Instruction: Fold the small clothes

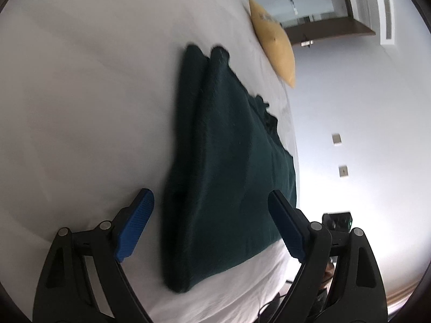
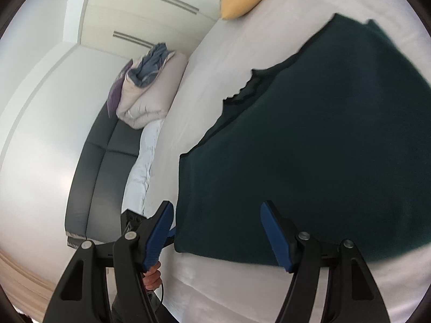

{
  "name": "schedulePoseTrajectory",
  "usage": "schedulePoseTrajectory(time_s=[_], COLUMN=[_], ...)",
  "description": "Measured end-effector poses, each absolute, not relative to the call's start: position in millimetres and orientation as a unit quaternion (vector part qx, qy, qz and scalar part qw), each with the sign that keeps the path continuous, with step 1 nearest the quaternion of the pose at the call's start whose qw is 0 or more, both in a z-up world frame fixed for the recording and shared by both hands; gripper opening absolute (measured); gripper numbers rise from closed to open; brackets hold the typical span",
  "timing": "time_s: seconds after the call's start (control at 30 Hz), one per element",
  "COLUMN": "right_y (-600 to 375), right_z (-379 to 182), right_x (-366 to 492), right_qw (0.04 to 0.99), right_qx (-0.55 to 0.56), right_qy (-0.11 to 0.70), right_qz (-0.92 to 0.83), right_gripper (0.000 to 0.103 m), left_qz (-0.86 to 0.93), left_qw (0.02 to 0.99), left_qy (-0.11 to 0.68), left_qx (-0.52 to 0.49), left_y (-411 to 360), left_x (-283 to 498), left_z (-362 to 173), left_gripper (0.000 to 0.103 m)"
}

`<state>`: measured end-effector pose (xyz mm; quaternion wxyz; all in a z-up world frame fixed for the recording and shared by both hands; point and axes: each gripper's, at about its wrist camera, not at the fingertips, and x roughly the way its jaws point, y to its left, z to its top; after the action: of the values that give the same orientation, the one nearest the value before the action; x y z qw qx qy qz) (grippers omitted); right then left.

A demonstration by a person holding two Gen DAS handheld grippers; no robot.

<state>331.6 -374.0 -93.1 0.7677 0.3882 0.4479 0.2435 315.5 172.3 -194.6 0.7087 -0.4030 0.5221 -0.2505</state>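
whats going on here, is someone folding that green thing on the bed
Yes. A person with a two-finger gripper in each hand is folding a dark green garment that lies on a white bed. It already looks folded over along one long side. At this moment neither gripper holds it: the left gripper and the right gripper both hang open just above its near edge, with nothing pinched between the blue pads. A yellow pillow sits at the far end of the bed.
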Motion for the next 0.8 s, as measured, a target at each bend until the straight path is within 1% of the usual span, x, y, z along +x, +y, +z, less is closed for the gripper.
schedulePoseTrajectory(time_s=[0.17, 0.33, 0.47, 0.53, 0.57, 0.6, 0.63, 0.67, 0.7, 0.73, 0.8], right_y=[-351, -331, -310, -300, -294, -289, -287, -284, -282, -279, -277], right_z=[-91, -98, -101, -103, -105, -109, -112, -116, -119, -124, -139], right_x=[347, 363, 374, 380, 383, 387, 388, 393, 395, 398, 402], right_qw=[0.759, 0.746, 0.737, 0.733, 0.73, 0.726, 0.724, 0.722, 0.72, 0.717, 0.712], right_qx=[0.385, 0.392, 0.392, 0.388, 0.386, 0.383, 0.383, 0.381, 0.378, 0.372, 0.359], right_qy=[0.45, 0.461, 0.468, 0.474, 0.479, 0.488, 0.493, 0.501, 0.508, 0.519, 0.547], right_qz=[0.27, 0.278, 0.291, 0.296, 0.297, 0.296, 0.293, 0.288, 0.285, 0.279, 0.257], right_gripper=[0.071, 0.071, 0.071, 0.071, 0.071, 0.071, 0.07, 0.07, 0.07, 0.07, 0.066], left_qz=[-0.273, -0.279, -0.293, -0.3, -0.3, -0.297, -0.296, -0.293, -0.286, -0.28, -0.27], left_qw=[0.676, 0.641, 0.634, 0.634, 0.636, 0.638, 0.635, 0.629, 0.628, 0.628, 0.629], left_qy=[0.552, 0.557, 0.555, 0.555, 0.555, 0.555, 0.554, 0.553, 0.552, 0.55, 0.543], left_qx=[-0.405, -0.449, -0.452, -0.446, -0.443, -0.444, -0.451, -0.462, -0.468, -0.474, -0.487], left_y=[155, 157, 144, 136, 135, 135, 137, 139, 142, 145, 149], left_x=[341, 356, 358, 356, 354, 352, 350, 349, 346, 342, 337], left_z=[-201, -211, -212, -210, -208, -209, -211, -216, -220, -224, -229], left_gripper=[0.087, 0.087, 0.087, 0.083, 0.08, 0.066, 0.048, 0.039, 0.026, 0.019, 0.016])
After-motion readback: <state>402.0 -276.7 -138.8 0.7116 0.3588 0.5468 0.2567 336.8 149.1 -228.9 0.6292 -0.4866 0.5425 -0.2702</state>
